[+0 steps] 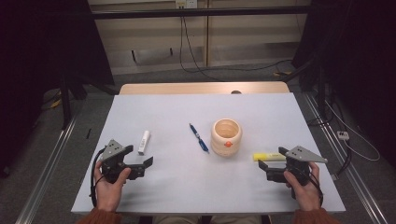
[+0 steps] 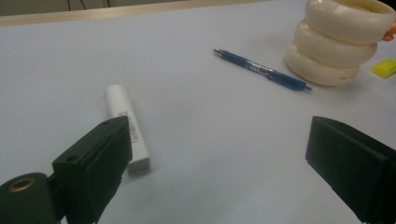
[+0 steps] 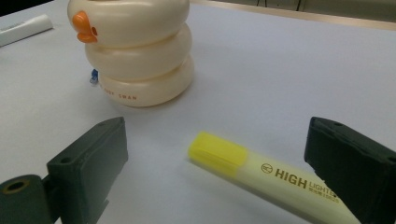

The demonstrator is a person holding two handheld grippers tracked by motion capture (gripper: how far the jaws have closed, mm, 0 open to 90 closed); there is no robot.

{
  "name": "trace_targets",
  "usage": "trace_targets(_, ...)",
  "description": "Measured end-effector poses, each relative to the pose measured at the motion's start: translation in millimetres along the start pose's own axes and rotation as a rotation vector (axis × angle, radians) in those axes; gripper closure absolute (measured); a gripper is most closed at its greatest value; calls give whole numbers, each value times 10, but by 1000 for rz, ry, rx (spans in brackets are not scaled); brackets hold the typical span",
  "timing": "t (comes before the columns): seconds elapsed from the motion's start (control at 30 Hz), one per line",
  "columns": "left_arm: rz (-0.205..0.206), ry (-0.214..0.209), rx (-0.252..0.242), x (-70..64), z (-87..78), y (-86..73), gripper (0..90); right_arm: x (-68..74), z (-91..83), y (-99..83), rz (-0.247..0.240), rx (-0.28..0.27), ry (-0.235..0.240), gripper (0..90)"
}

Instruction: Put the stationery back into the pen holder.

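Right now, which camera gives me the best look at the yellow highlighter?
The right gripper view: the yellow highlighter lies close between the open tongs, its lettering legible. The high view shows it small, beside the right gripper. The left gripper view catches one yellow end at the edge.

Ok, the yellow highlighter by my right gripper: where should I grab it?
Grip the highlighter across its barrel, just behind the cap, probably from above. It lies flat on the table, and the open right gripper already has a jaw either side of it.
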State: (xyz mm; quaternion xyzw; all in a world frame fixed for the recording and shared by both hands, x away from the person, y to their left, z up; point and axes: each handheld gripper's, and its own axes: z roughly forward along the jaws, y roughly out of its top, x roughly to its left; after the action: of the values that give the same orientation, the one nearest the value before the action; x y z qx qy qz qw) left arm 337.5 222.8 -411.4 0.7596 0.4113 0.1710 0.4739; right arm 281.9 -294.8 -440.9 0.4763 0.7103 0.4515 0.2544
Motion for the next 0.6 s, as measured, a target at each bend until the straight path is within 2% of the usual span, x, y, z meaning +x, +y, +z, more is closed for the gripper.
trace_targets(0.03,-6,4,-4,15,-3,14,77,2,2,2,-1,-1,1,57)
trace_targets(0.17,1,29,28,86,-7,74,77,2,25,9,1,-1,10,57)
trace_targets(0.23,-33,20,34,133,7,104,77,14,39,16,-1,-1,17,56)
trace_targets(0.27,-34,17,45,153,22,120,77,20,44,19,-2,0,19,56)
trace_targets(0.33,-43,41,65,179,54,162,77,27,55,23,-1,-1,23,56)
trace_targets(0.5,-54,56,61,227,108,246,90,29,72,33,-9,0,32,53)
trace_targets(0.6,-84,65,63,261,148,286,93,40,79,39,-9,1,37,53)
